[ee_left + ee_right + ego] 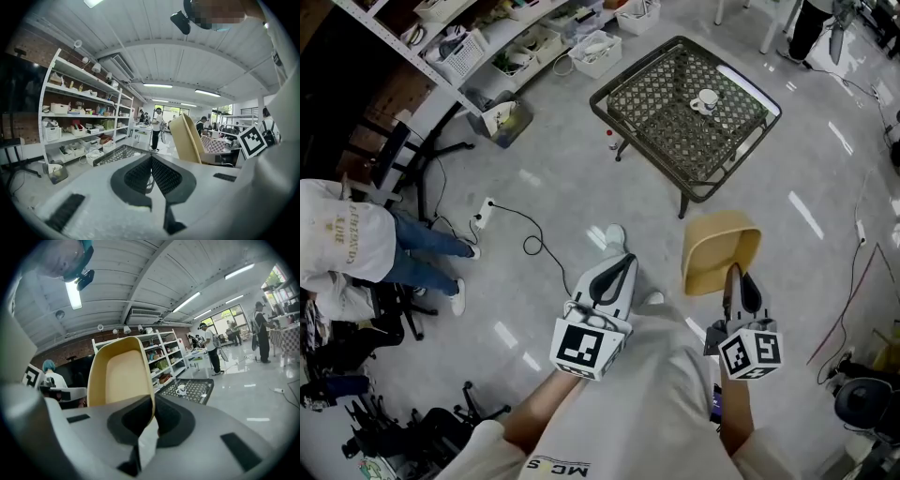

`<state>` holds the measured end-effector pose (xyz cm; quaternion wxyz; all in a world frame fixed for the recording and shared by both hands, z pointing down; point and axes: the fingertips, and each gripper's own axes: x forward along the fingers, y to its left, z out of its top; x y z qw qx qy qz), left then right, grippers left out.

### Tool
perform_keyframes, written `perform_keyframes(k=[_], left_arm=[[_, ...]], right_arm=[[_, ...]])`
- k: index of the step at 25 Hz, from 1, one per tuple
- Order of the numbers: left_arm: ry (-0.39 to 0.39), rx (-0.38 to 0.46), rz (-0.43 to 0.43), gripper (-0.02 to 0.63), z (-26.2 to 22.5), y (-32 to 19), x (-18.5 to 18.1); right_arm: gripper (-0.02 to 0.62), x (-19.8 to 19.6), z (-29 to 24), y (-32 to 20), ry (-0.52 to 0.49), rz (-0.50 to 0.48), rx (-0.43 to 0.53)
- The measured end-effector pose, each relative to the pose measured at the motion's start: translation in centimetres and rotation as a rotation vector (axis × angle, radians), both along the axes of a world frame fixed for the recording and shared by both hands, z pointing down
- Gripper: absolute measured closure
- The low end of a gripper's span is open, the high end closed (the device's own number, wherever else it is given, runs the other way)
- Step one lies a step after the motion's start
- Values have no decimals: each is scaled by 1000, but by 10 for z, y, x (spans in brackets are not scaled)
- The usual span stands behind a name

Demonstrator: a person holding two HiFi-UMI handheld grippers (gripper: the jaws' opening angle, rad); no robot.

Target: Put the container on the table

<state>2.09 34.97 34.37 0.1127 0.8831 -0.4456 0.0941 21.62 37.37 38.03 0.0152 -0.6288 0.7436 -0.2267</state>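
**Container [717,248] held in my right tongs [737,281]**

My right tongs are closed on the rim of the beige container. It hangs in the air over the floor, near the mesh table [666,122] but not touching it. My left tongs [617,272] are closed, with nothing between them. A cup [707,99] stands on the table.

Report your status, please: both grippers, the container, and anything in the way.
Right gripper shut on container rim. Left gripper shut, empty. Load not yet on table; white mug stands there.
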Motion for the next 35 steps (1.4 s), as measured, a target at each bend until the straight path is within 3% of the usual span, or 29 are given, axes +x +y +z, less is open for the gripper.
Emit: perform_keyframes(k=[6,15,19,25,30,35], left_arm=[[27,-32,-2,583,7,-60,-4],[27,-63,95,583,4,-212,-18],[-9,-54,148,583,6,-288,-34],[0,-61,174,583,0,-379,-56],[15,-47,185,583,-3,-429,-69],[39,-56,157,583,-4,-446,-78]], right_arm=[[571,-3,0,-59,10,7,-31],[572,-27,-4,-198,20,73,-74],[571,-49,-9,-268,14,103,-80],[571,-74,-11,-352,15,144,-92],[572,-81,-13,-402,25,175,-96],[572,-90,-13,-425,40,150,-108]])
